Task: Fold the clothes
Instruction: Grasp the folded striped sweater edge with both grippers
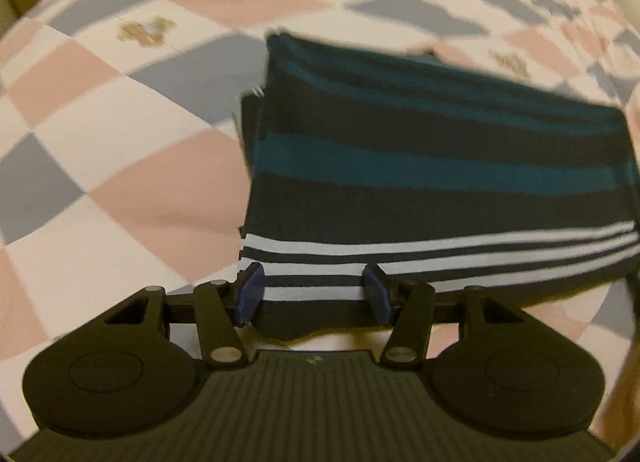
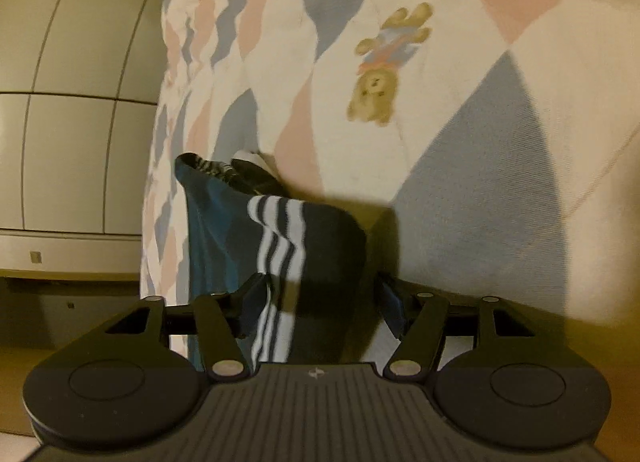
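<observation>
The folded dark navy knit garment with teal bands and thin white stripes [image 1: 436, 165] lies on the quilted bedspread of pink, grey-blue and white diamonds [image 1: 120, 165], its white-striped edge nearest the left wrist camera; in the right wrist view the same garment [image 2: 276, 246] shows as a bunched, draped fold over the bedspread's side; the left gripper [image 1: 314, 296] stands half open, its blue pads [image 1: 251, 294] set either side of the striped hem, which passes between them, though blur leaves it unclear whether they press on it; the right gripper [image 2: 322, 306] is likewise about half open, the striped cloth lying against its left finger [image 2: 256, 302] while the right finger stands clear of the fabric, so no firm pinch shows; a brown teddy bear print [image 2: 384, 65] sits on a white diamond of the bedspread beyond; pale cabinet panels with dark seams [image 2: 68, 93] stand off the bed's edge, at the left of the right wrist view.
</observation>
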The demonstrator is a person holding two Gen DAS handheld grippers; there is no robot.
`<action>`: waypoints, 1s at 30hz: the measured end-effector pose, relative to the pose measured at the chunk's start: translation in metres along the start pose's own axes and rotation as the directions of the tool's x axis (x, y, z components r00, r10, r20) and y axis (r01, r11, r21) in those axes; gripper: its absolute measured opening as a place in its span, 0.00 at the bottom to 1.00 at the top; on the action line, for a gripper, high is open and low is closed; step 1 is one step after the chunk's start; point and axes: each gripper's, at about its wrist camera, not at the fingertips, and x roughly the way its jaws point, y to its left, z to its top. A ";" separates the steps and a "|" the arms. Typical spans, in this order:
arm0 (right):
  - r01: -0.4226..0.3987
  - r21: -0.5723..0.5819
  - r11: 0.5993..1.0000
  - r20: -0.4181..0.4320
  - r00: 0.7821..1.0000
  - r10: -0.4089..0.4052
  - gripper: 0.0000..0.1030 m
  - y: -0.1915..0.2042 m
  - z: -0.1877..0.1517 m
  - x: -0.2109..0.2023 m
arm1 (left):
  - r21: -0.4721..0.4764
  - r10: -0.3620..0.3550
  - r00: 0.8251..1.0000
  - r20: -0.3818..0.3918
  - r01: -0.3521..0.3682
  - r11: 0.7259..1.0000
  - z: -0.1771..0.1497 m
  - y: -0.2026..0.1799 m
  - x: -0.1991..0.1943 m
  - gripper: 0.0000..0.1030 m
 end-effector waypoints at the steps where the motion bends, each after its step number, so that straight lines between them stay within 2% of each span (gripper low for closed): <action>1: -0.008 -0.010 1.000 0.002 1.000 0.008 0.43 0.003 -0.002 0.004 | 0.008 -0.013 1.000 -0.010 0.014 1.000 -0.001 0.002 0.007 0.51; 3: 0.047 -0.077 0.996 0.001 0.999 -0.047 0.26 0.015 -0.004 0.008 | 0.002 -0.042 0.999 -0.011 0.042 0.999 0.000 0.009 0.008 0.53; 6: 0.149 -0.202 0.968 0.009 0.989 -0.150 0.20 0.036 -0.007 0.012 | -0.030 -0.087 0.996 -0.004 0.087 0.996 0.004 0.022 0.000 0.51; 7: 0.199 -0.252 0.947 0.023 0.980 -0.200 0.19 0.047 -0.009 0.014 | -0.041 -0.100 0.995 0.001 0.100 0.994 0.005 0.027 -0.004 0.50; 9: 0.313 -0.450 0.836 0.103 0.948 -0.300 0.18 0.089 -0.024 0.017 | -0.059 -0.100 0.995 0.024 0.102 0.993 0.005 0.043 -0.018 0.50; 10: 0.353 -0.583 0.732 0.168 0.934 -0.316 0.18 0.115 -0.042 0.018 | -0.068 -0.099 0.994 0.038 0.101 0.993 0.003 0.052 -0.025 0.50; 11: 0.388 -0.699 0.601 0.236 0.918 -0.317 0.18 0.142 -0.062 0.020 | -0.078 -0.098 0.994 0.051 0.102 0.992 0.001 0.062 -0.032 0.50; 12: 0.388 -0.782 0.488 0.279 0.918 -0.283 0.18 0.164 -0.084 0.021 | -0.092 -0.099 0.994 0.055 0.104 0.990 -0.001 0.073 -0.036 0.50; 15: 0.320 -0.941 0.111 0.306 0.944 -0.124 0.18 0.208 -0.171 0.023 | -0.144 -0.104 0.993 0.047 0.110 0.983 -0.009 0.101 -0.042 0.45; 17: 0.253 -0.955 -0.152 0.261 0.965 -0.031 0.18 0.216 -0.235 0.026 | -0.190 -0.119 0.992 0.035 0.123 0.974 -0.016 0.121 -0.042 0.43; 18: 0.219 -0.942 -0.254 0.227 0.974 0.000 0.18 0.212 -0.262 0.027 | -0.214 -0.136 0.990 0.033 0.140 0.967 -0.020 0.129 -0.042 0.41; 20: 0.151 -0.894 -0.422 0.159 0.987 0.016 0.18 0.197 -0.308 0.029 | -0.251 -0.171 0.985 0.036 0.175 0.952 -0.027 0.141 -0.042 0.39; 22: 0.080 -0.820 -0.567 0.103 0.995 -0.008 0.19 0.171 -0.347 0.035 | -0.277 -0.220 0.974 0.046 0.224 0.935 -0.032 0.148 -0.043 0.39; 23: 0.038 -0.787 -0.616 0.078 0.996 -0.038 0.20 0.158 -0.362 0.040 | -0.288 -0.244 0.968 0.051 0.249 0.925 -0.034 0.151 -0.043 0.39; 25: -0.020 -0.737 -0.675 0.078 0.990 -0.114 0.28 0.133 -0.380 0.053 | -0.301 -0.304 0.951 0.056 0.306 0.903 -0.034 0.153 -0.042 0.40; 26: -0.037 -0.728 -0.684 0.073 0.989 -0.131 0.45 0.124 -0.385 0.053 | -0.308 -0.333 0.941 0.059 0.334 0.891 -0.034 0.154 -0.042 0.41; 27: -0.054 -0.720 -0.692 0.068 0.987 -0.147 0.69 0.116 -0.389 0.053 | -0.313 -0.360 0.931 0.062 0.361 0.878 -0.034 0.155 -0.041 0.41; 28: -0.067 -0.719 -0.691 0.057 0.986 -0.156 0.81 0.114 -0.391 0.049 | -0.314 -0.382 0.922 0.065 0.382 0.869 -0.032 0.155 -0.040 0.42; 30: -0.094 -0.719 -0.688 0.035 0.985 -0.171 0.80 0.110 -0.394 0.041 | -0.321 -0.436 0.896 0.083 0.438 0.840 -0.024 0.151 -0.039 0.45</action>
